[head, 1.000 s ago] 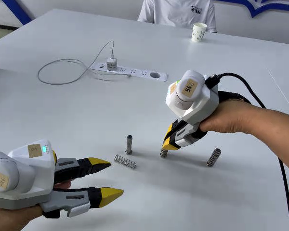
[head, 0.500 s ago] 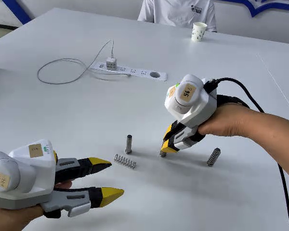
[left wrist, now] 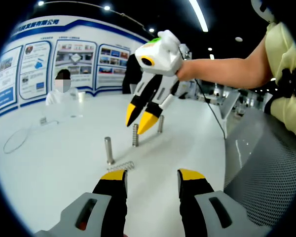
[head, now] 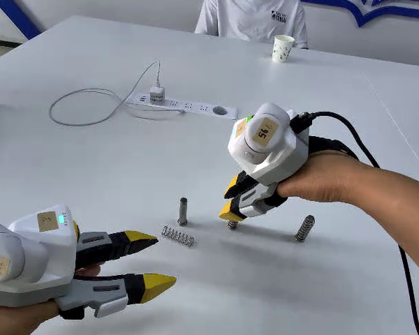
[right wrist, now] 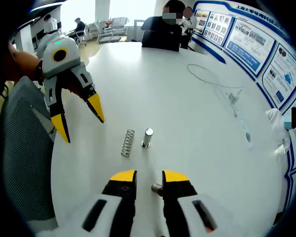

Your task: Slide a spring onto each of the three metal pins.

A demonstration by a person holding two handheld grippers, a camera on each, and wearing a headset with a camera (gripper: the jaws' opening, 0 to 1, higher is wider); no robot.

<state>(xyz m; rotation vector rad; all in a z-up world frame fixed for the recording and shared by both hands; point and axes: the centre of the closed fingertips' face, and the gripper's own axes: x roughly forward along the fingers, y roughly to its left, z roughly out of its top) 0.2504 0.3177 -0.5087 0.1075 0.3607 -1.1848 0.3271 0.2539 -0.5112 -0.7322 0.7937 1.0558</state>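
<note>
Fingers (right wrist: 122, 178) of the right gripper (head: 230, 199), narrowly apart over the middle sprung pin (head: 232, 225), could knock it over, while the loose spring (head: 178, 236) on the surface (head: 91, 181) beside the bare pin (head: 182, 210) might roll from the spread fingers of the left gripper (head: 157, 262).

The right gripper (right wrist: 149, 177) has its yellow-tipped jaws a little apart. A metal pin end (right wrist: 156, 187) sits in the gap, close against one jaw — whether they touch cannot be told. Ahead on the white table (right wrist: 187, 98), a bare pin (right wrist: 147, 138) stands upright with a loose spring (right wrist: 128, 142) lying just beside it. The left gripper (right wrist: 79, 120) hangs over the table's near side, jaws spread wide.
</note>
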